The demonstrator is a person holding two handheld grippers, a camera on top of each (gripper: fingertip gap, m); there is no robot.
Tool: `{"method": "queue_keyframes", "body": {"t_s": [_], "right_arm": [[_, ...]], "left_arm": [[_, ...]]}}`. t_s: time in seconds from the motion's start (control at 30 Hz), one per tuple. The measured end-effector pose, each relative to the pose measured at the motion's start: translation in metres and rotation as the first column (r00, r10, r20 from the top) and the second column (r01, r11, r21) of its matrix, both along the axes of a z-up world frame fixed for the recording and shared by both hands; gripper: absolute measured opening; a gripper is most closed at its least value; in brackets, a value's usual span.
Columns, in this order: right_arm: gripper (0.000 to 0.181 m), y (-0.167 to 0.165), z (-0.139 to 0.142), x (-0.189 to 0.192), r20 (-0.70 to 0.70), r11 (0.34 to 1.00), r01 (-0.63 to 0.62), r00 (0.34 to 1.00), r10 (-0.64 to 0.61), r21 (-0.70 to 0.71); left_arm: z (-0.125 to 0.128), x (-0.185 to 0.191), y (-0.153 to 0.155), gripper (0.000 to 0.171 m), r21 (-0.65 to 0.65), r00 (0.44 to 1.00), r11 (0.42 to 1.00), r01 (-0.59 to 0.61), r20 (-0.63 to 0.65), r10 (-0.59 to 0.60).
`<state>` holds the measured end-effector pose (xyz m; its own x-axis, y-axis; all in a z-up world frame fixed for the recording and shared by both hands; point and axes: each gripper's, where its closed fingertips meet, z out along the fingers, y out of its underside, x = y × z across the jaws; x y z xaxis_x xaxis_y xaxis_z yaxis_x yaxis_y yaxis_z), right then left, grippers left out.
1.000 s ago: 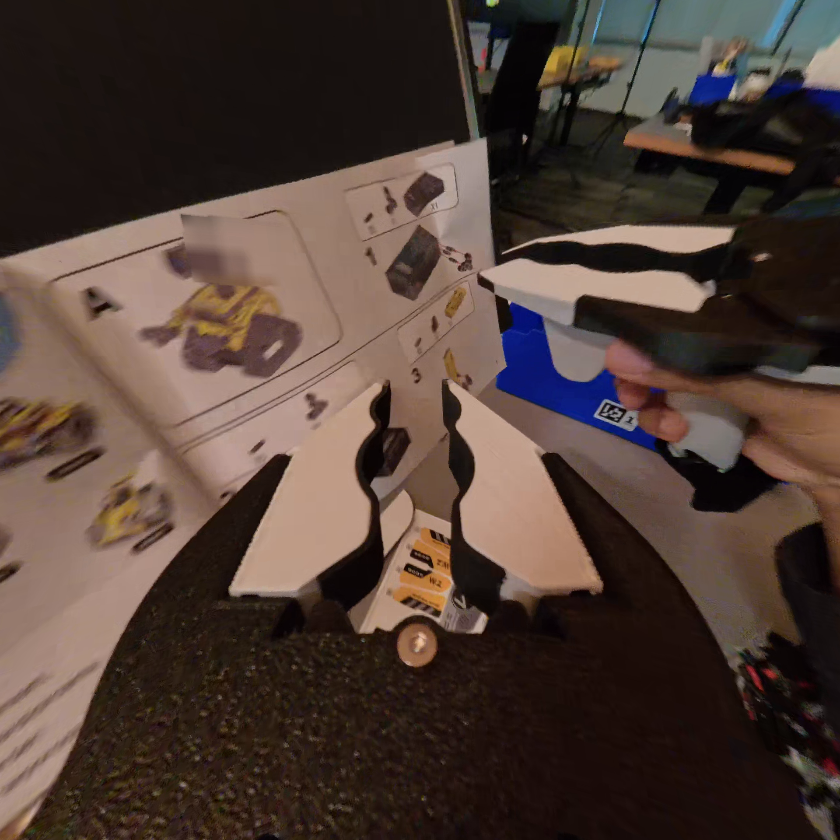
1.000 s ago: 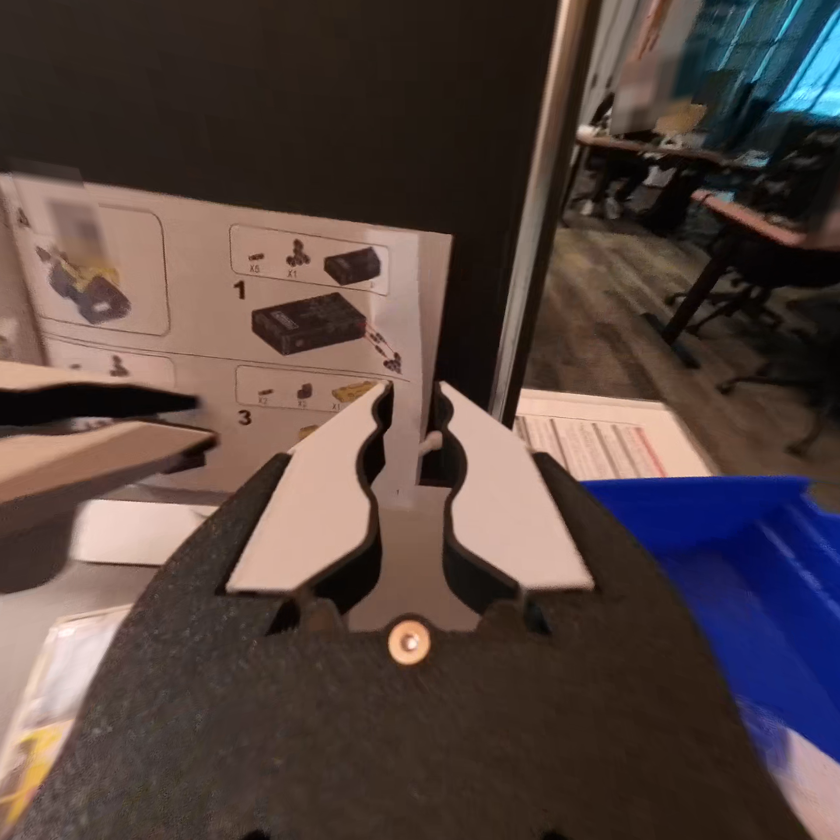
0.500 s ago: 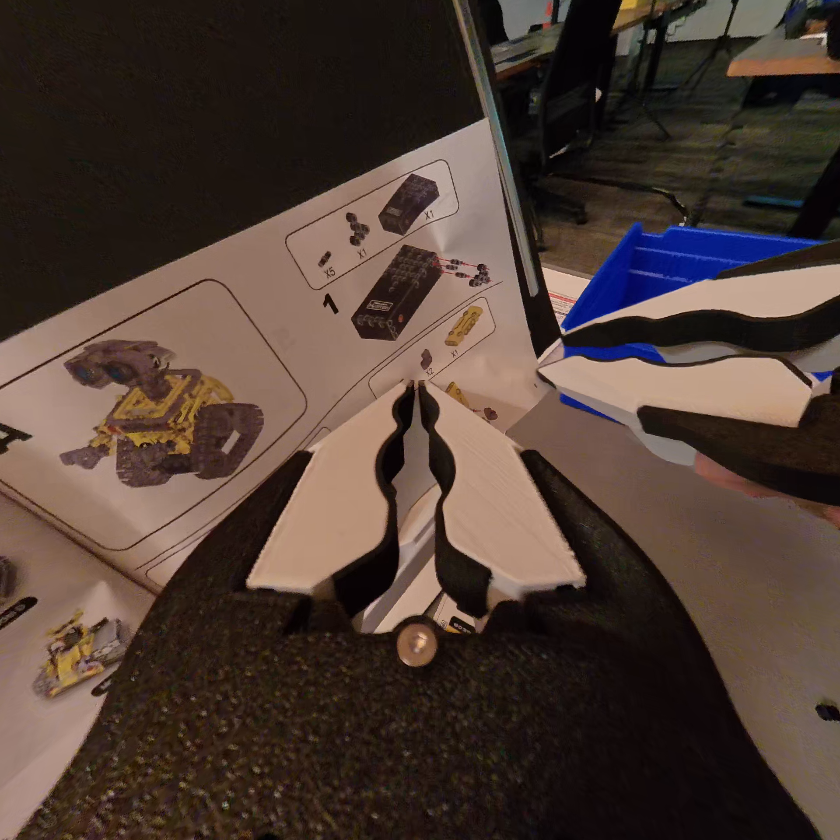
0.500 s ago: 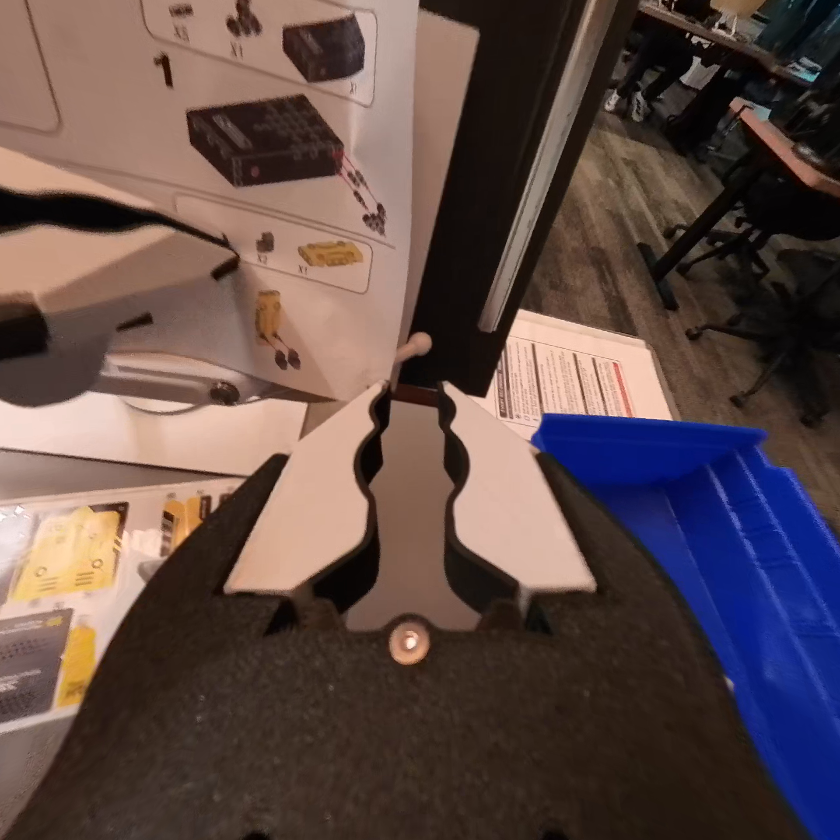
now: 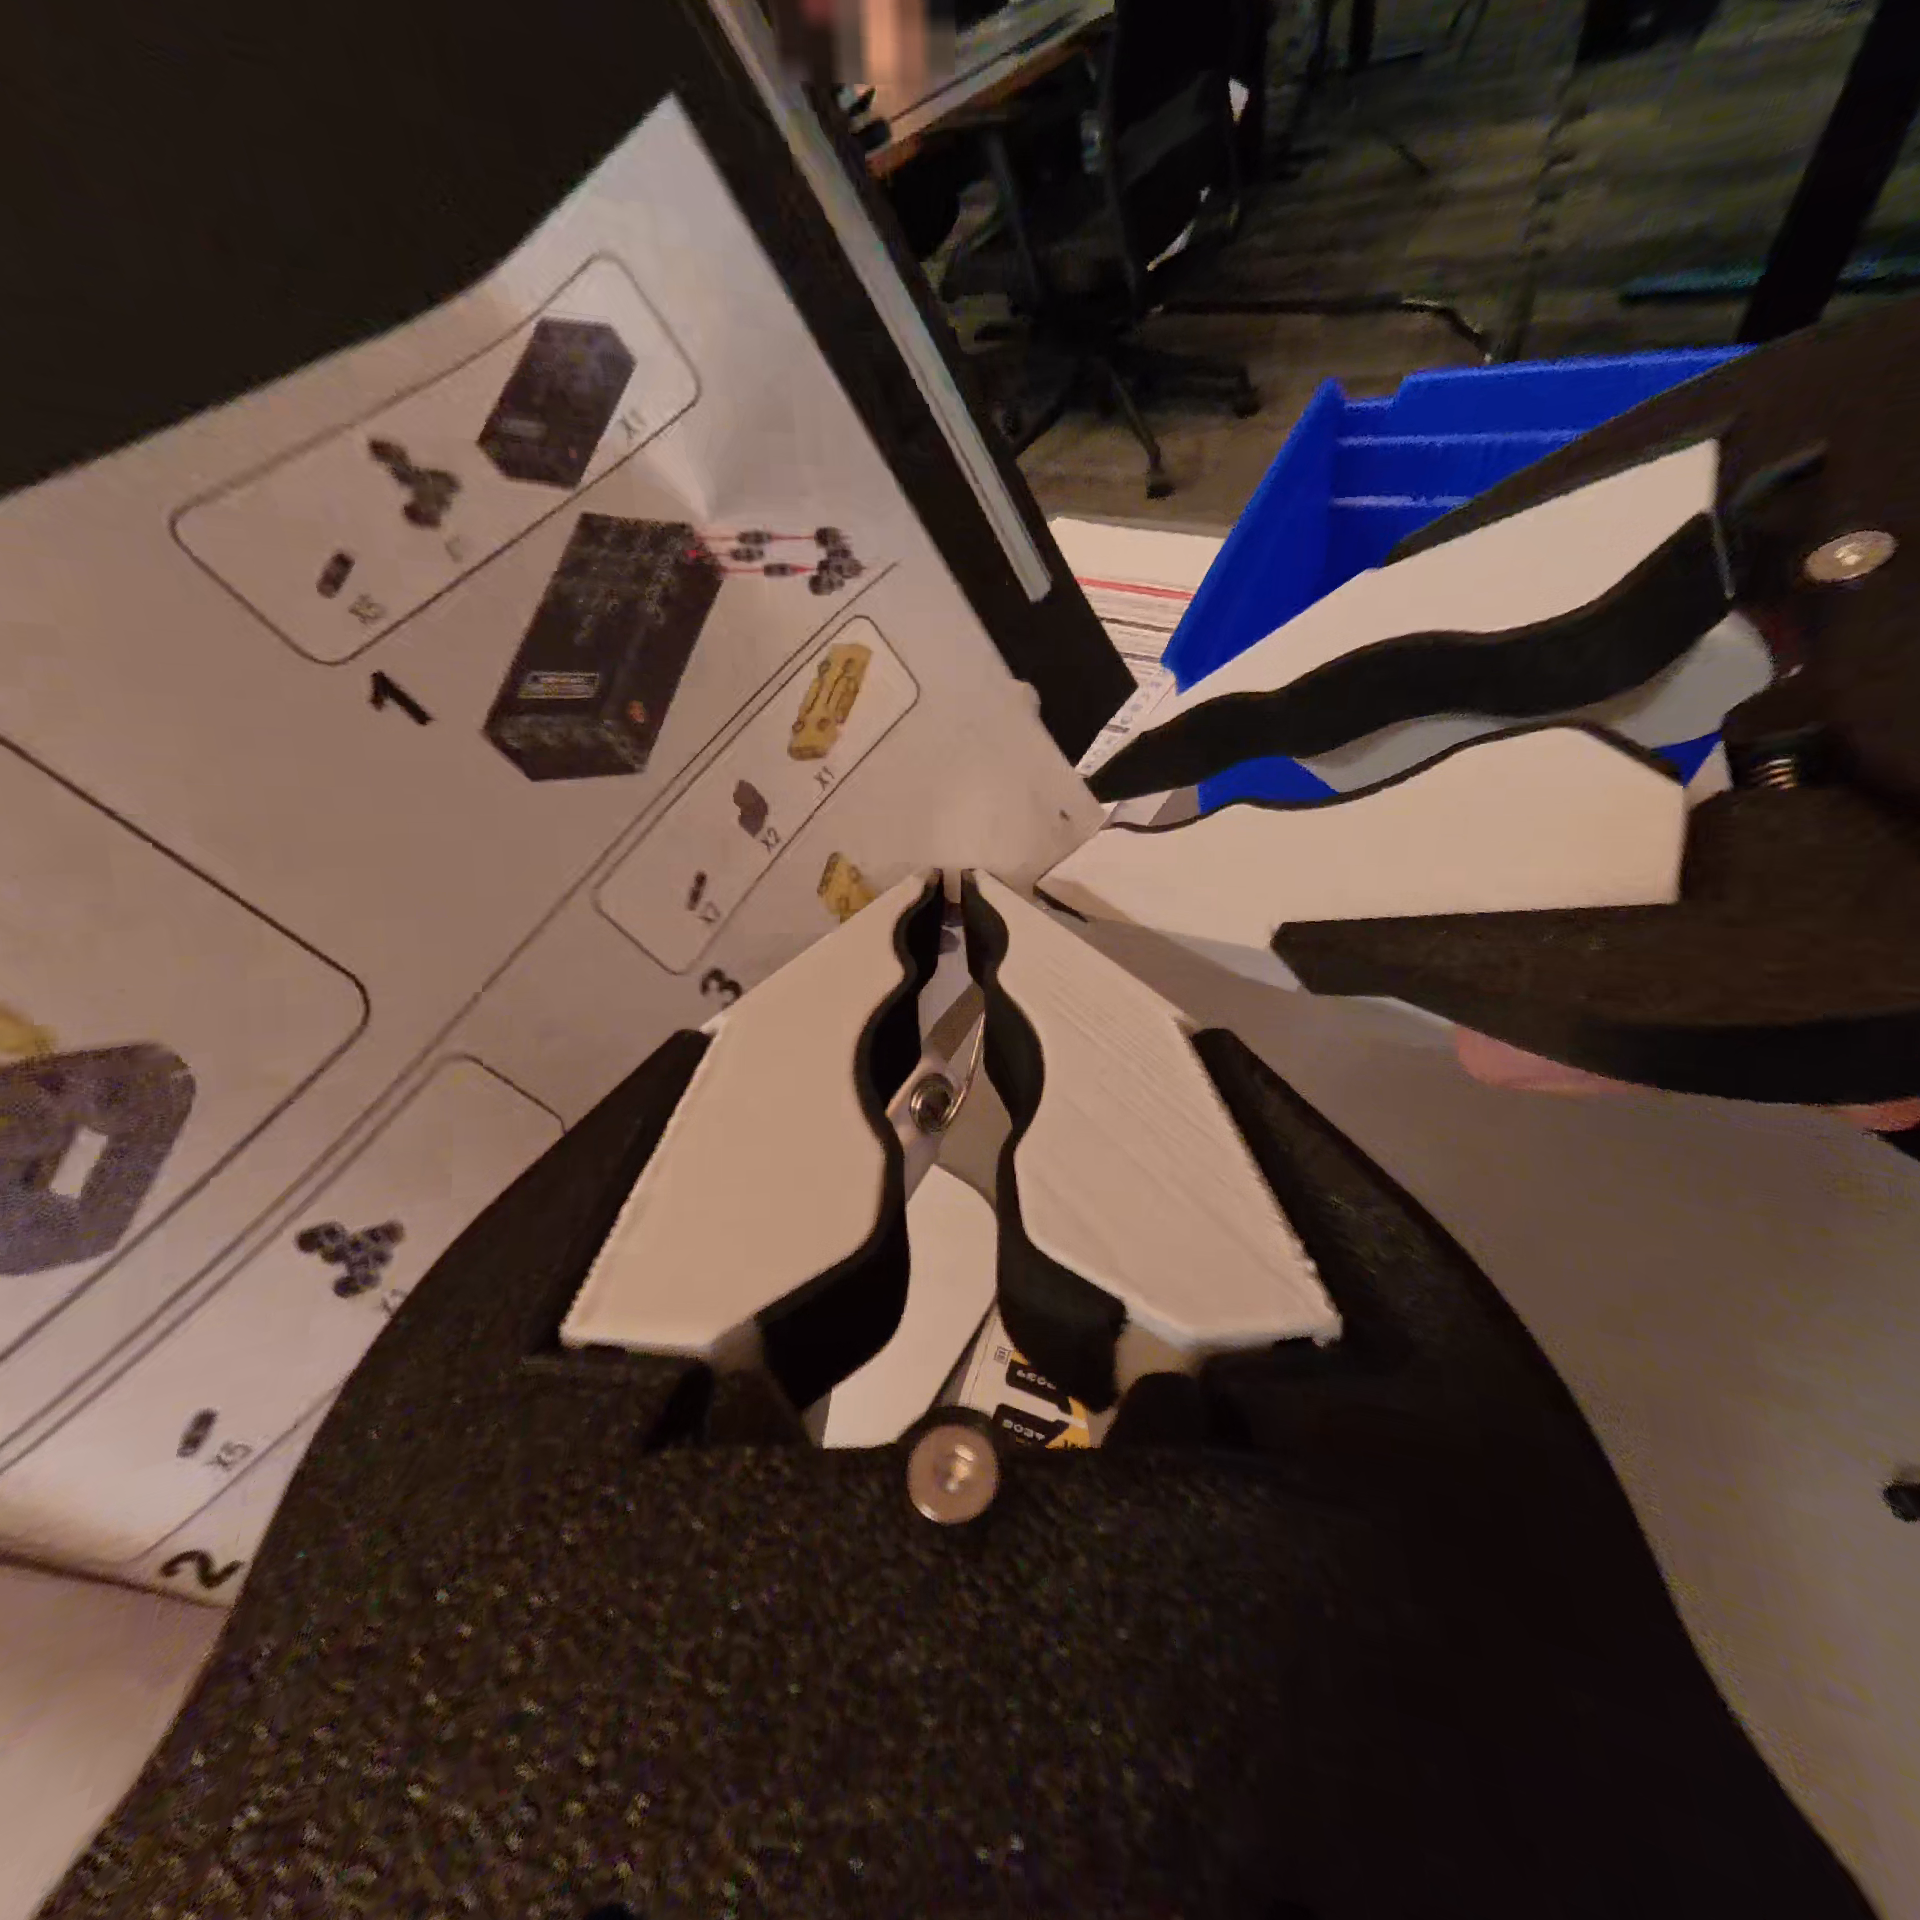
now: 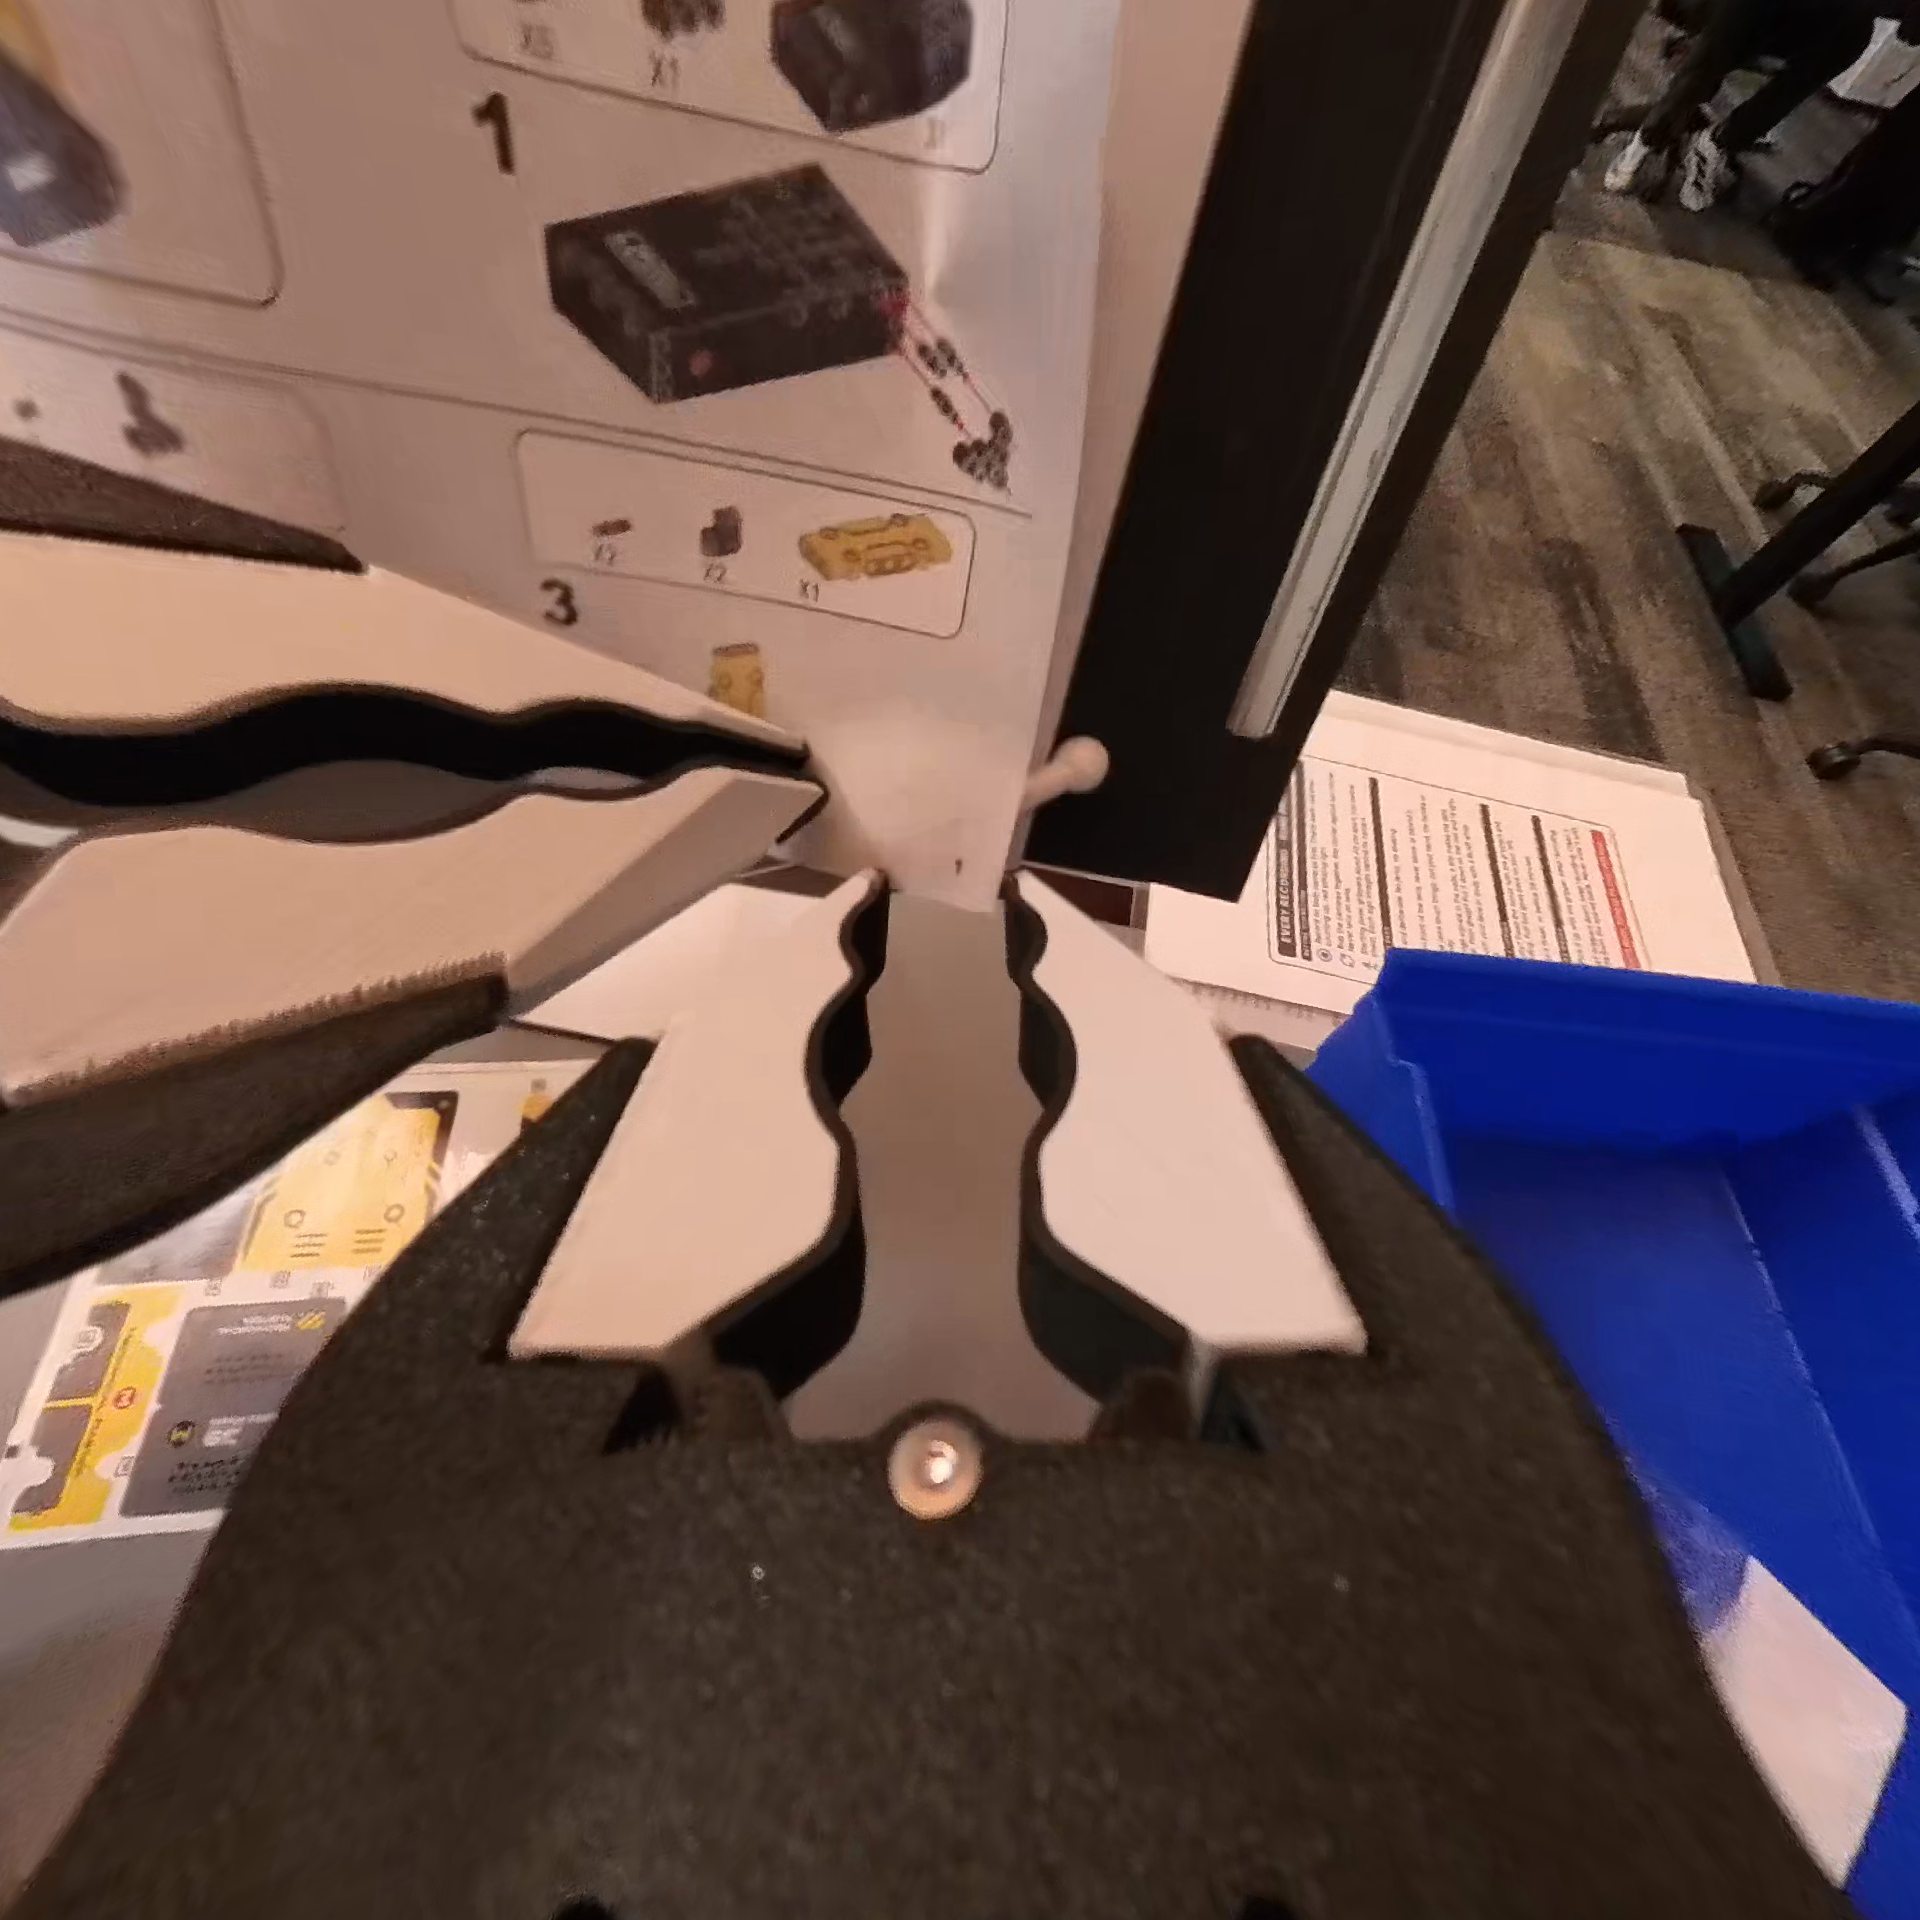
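A white instruction sheet [image 5: 468, 831] with printed building steps stands upright against a black panel. My left gripper [image 5: 951, 883] is shut, its tips pinched on the sheet's lower edge near the right corner. A silver metal bracket [image 5: 935, 1101] shows between its fingers. My right gripper [image 6: 940, 883] is open, and the sheet's lower right corner [image 6: 935, 821] sits just at its tips. In the right wrist view the left gripper [image 6: 810, 769] comes in from the left. In the left wrist view the right gripper [image 5: 1101, 800] comes in from the right.
A black post with a silver strip [image 6: 1247, 416] stands right of the sheet, with a white ball-headed pin [image 6: 1081, 764] at its foot. A blue bin [image 6: 1662, 1195] is at the right. A printed white paper [image 6: 1455, 883] and a yellow sticker sheet [image 6: 208, 1299] lie on the grey table. Only a small space, under 4 cm, lies between the two pairs of fingers.
Both grippers have moved down and in toward the sheet's lower right corner. The left gripper, open a second ago, has closed. The right gripper stays open.
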<state>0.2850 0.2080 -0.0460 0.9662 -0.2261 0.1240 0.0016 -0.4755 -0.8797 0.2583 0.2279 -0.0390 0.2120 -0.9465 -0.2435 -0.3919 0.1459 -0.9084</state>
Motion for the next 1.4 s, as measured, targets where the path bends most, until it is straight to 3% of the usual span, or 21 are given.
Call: {"method": "queue_keyframes", "body": {"t_s": [0.17,0.33,0.43,0.6,0.73,1.13,1.4], "right_arm": [[0.022,-0.002,0.004,-0.001,-0.019,1.0,-0.013,1.0,0.013,0.028],[0.022,-0.011,0.028,0.016,0.061,0.992,0.084,0.994,-0.09,0.091],[0.022,-0.007,0.028,0.025,-0.03,0.978,0.126,0.992,-0.123,0.166],[0.023,0.003,0.016,0.023,-0.246,0.967,0.098,0.968,-0.039,0.234],[0.027,0.005,0.015,0.017,-0.295,0.967,0.078,0.955,-0.003,0.244],[0.016,0.013,-0.002,0.011,-0.257,0.989,0.028,0.966,0.01,0.145],[0.012,0.003,0.021,0.0,-0.024,0.995,-0.035,0.999,0.037,0.089]], "left_arm": [[0.004,-0.002,0.013,0.0,-0.103,0.996,0.993,-0.048,0.074,0.056],[0.01,-0.007,0.018,0.0,-0.132,0.993,0.991,-0.035,0.105,0.049],[0.01,-0.007,0.017,0.0,-0.111,0.994,0.993,-0.047,0.095,0.057],[0.012,-0.007,0.018,0.0,-0.047,0.992,0.995,-0.089,0.08,0.093],[0.016,-0.009,0.019,0.0,-0.055,0.989,0.993,-0.103,0.097,0.108],[0.012,-0.005,0.013,0.0,-0.091,0.994,0.993,-0.073,0.078,0.08],[0.012,-0.003,0.013,0.0,-0.132,0.993,0.989,-0.067,0.093,0.08]]}}
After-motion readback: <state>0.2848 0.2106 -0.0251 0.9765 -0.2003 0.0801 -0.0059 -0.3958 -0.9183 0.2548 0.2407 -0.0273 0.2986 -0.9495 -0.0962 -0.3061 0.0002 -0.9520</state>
